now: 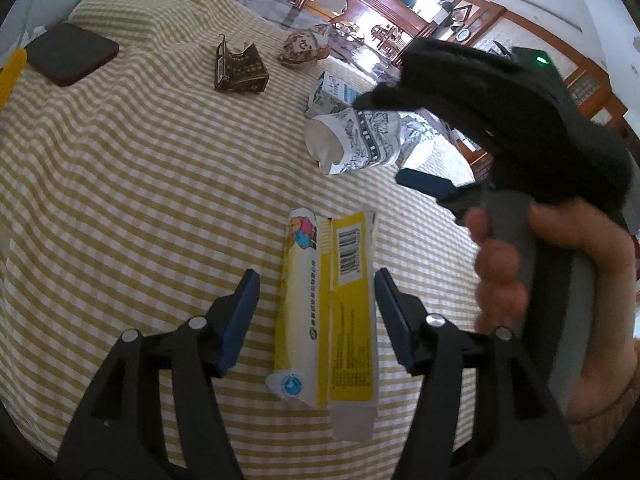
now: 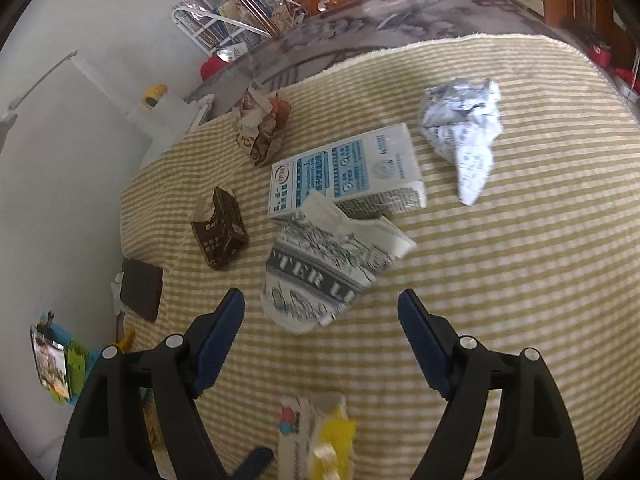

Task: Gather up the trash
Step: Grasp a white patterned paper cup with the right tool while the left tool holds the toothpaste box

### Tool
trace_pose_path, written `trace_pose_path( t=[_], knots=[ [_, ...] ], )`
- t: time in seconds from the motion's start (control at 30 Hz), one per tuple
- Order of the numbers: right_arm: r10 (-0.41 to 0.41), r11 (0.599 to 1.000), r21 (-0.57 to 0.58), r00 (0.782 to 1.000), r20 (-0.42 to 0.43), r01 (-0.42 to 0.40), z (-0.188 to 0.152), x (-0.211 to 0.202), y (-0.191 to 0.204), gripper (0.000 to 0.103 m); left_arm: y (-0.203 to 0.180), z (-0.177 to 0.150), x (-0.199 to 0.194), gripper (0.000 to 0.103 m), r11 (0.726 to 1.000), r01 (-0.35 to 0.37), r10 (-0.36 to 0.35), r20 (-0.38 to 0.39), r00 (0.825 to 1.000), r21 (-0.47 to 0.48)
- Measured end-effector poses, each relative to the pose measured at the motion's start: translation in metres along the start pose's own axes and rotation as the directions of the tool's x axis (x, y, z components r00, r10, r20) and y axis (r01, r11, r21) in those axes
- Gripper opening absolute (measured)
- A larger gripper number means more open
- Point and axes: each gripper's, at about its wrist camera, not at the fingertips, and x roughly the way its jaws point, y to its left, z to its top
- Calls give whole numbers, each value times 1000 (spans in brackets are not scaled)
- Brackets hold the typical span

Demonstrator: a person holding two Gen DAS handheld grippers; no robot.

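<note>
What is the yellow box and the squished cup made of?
The yellow box looks like thin printed cardboard: flattened, with creased folds and a grey inner flap. The squished cup looks like printed paper, crumpled and dented. Both seem matte.

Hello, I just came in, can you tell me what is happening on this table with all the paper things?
A person holding two grippers is collecting trash from a table with a checked cloth. The left gripper is open, with a flattened yellow carton lying between its pads, not gripped. The right gripper is also open, near a crushed paper cup. A blue-and-white carton, a brown box, a crumpled brown wrapper and a crumpled white paper lie on the cloth.
</note>
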Motion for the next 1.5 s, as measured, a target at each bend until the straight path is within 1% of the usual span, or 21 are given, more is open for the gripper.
trace_pose_path(
  t=[0.2,0.37,0.47,0.57,0.63,0.7,0.73,0.77,0.8,0.87,0.93,1.03,1.07,1.1,1.13,1.17,1.2,1.27,1.33,1.43,1.5],
  knots=[
    [-27,998,-63,999,-44,24,10,19,17,80,12,1,-7,58,998,5,-4,21,1000,-68],
    [-93,988,-134,992,-91,81,9,39,27,80,16,-1,-10,58,996,6,-4,24,1000,-85],
    [-105,987,-130,988,-114,90,8,48,23,80,15,-2,-11,58,996,8,-6,22,1000,-84],
    [-89,990,-118,990,-111,76,7,48,18,80,15,-3,-12,59,996,9,-7,22,1000,-87],
    [-88,987,-142,989,-116,71,6,46,18,73,15,-2,-11,59,996,12,-10,19,1000,-94],
    [-79,985,-161,989,-125,58,5,43,16,55,15,-3,-11,60,995,15,-14,17,1000,-98],
    [-70,986,-162,989,-132,48,5,42,15,50,15,0,-9,60,995,17,-15,16,1000,-100],
    [-60,986,-162,988,-144,36,4,41,12,36,15,1,-8,60,995,17,-15,15,1000,-99],
    [-58,986,-161,986,-153,33,4,40,9,28,14,1,-8,60,995,16,-14,16,1000,-98],
    [-58,987,-160,986,-159,32,4,38,6,21,14,2,-8,60,995,14,-13,16,1000,-98],
    [-43,988,-153,985,-167,18,2,31,2,19,15,1,-7,60,995,15,-13,16,1000,-99],
    [-29,985,-175,986,-167,0,-2,16,1,23,16,1,-5,60,995,15,-13,15,1000,-99],
    [-42,983,-185,987,-156,13,-3,10,2,29,17,2,-4,60,995,14,-13,14,1000,-99],
    [-57,982,-184,989,-136,31,-3,2,0,45,17,2,-4,60,995,14,-13,15,1000,-100],
    [-59,984,-173,991,-118,38,-2,-3,-1,53,18,2,-4,60,995,15,-14,14,1000,-102],
    [-55,988,-151,994,-93,41,0,-9,-3,66,19,2,-3,60,995,16,-14,14,1000,-102],
    [-48,992,-118,997,-67,39,4,-15,-5,72,19,3,-3,60,995,15,-14,15,1000,-102],
    [-41,997,-71,997,-62,37,11,-15,-7,78,18,3,-3,61,995,14,-13,14,1000,-99],
    [-39,999,-34,995,-88,37,16,-6,-5,79,18,2,-3,61,995,12,-11,16,1000,-97],
    [-99,994,-48,989,-112,94,21,15,5,79,19,3,-2,61,995,13,-11,15,1000,-97],
    [-106,993,-66,988,-114,99,22,25,11,83,19,3,-2,61,995,12,-10,16,1000,-95]
  ],
)
